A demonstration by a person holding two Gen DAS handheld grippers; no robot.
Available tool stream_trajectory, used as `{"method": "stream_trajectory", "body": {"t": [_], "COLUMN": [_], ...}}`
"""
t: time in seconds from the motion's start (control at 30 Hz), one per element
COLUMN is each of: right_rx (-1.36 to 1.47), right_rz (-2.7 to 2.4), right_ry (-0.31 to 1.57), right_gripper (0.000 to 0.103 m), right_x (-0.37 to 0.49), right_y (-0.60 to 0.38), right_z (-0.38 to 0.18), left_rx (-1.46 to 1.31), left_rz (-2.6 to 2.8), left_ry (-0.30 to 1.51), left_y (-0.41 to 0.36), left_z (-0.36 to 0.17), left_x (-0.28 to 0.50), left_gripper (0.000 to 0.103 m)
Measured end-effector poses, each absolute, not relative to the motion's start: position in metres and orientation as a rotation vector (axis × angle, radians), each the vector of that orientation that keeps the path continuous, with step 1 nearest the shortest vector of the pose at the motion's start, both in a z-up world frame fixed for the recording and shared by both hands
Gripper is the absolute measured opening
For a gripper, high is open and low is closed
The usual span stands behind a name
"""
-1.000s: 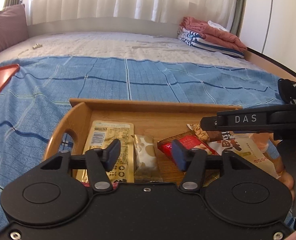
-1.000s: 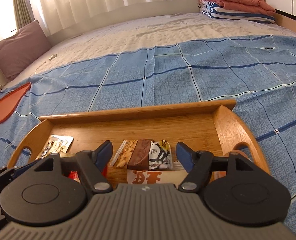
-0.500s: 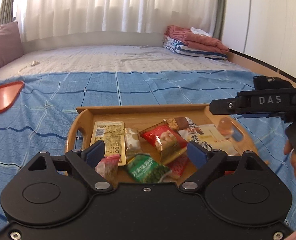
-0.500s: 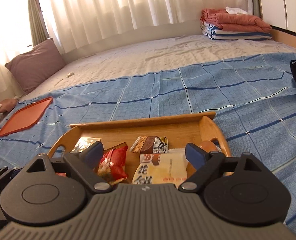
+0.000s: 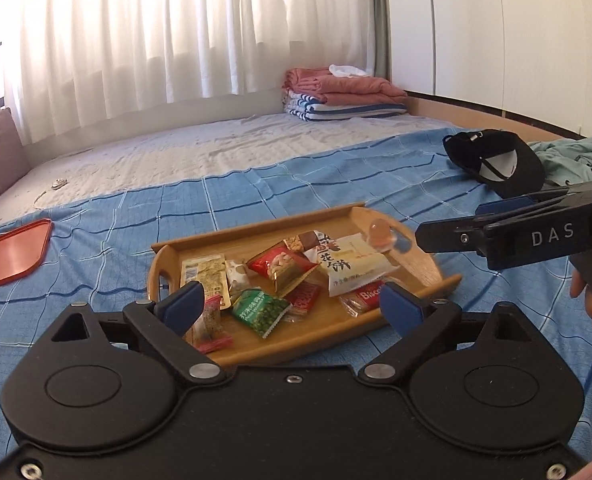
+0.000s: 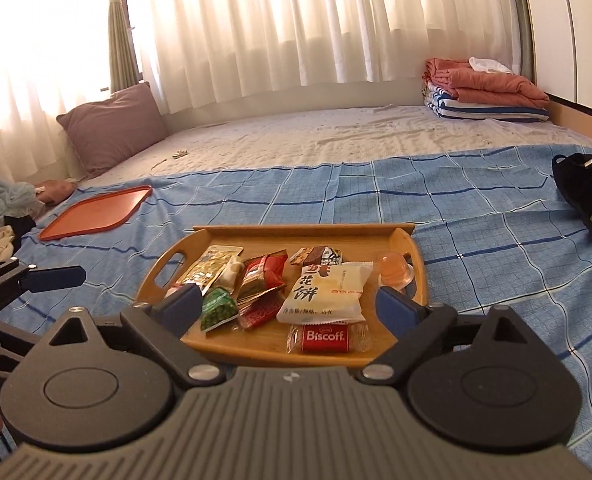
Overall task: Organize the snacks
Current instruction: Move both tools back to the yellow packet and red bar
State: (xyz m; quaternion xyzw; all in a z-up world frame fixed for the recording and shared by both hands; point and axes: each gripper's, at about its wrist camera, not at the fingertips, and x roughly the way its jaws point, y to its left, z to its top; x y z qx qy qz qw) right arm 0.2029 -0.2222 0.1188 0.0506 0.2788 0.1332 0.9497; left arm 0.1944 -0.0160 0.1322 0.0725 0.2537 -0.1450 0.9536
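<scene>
A wooden tray (image 5: 255,228) (image 6: 296,229) with handle slots lies on the blue checked bedspread and holds several snack packs. Among them are a white pastry pack (image 5: 352,268) (image 6: 328,292), a red peanut pack (image 5: 281,266) (image 6: 263,274), a green pea pack (image 5: 259,310) (image 6: 215,308), a Biscoff biscuit (image 6: 326,336) and an orange jelly cup (image 5: 380,232) (image 6: 394,270). My left gripper (image 5: 291,306) hovers before and above the tray, its jaws opening with nothing between them. My right gripper (image 6: 287,307) does the same, jaws opening and empty.
An orange flat tray (image 5: 7,256) (image 6: 95,212) lies to the left on the bedspread. A black cap (image 5: 496,164) (image 6: 584,196) and a teal garment (image 5: 576,156) lie at the right. Folded blankets (image 6: 484,88) and a mauve pillow (image 6: 111,124) sit at the back.
Both grippers have drawn back and up from the tray, so the whole tray now shows. Their jaws have spread wider. The snacks lie where they were.
</scene>
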Motion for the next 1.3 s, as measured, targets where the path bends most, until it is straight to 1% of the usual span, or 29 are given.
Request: {"method": "stream_trajectory", "body": {"t": [0.37,0.77,1.3], "right_rx": [0.057,0.078,0.036], "right_rz": [0.304,0.327,0.321], "right_ry": [0.521,0.464,0.447], "right_gripper": [0.098,0.1,0.101], "right_x": [0.153,0.106,0.054], "right_y": [-0.218,-0.222,-0.23], "right_z": [0.147,0.173,0.16], "left_rx": [0.145,0.11,0.041], "left_rz": [-0.289,-0.255,-0.256], "left_ry": [0.56,0.559,0.537], "left_y": [-0.023,-0.018,0.0], "left_z": [0.155,0.188,0.205], "left_x": [0.137,0.084,0.029], "left_gripper": [0.095,0.095,0.096]}}
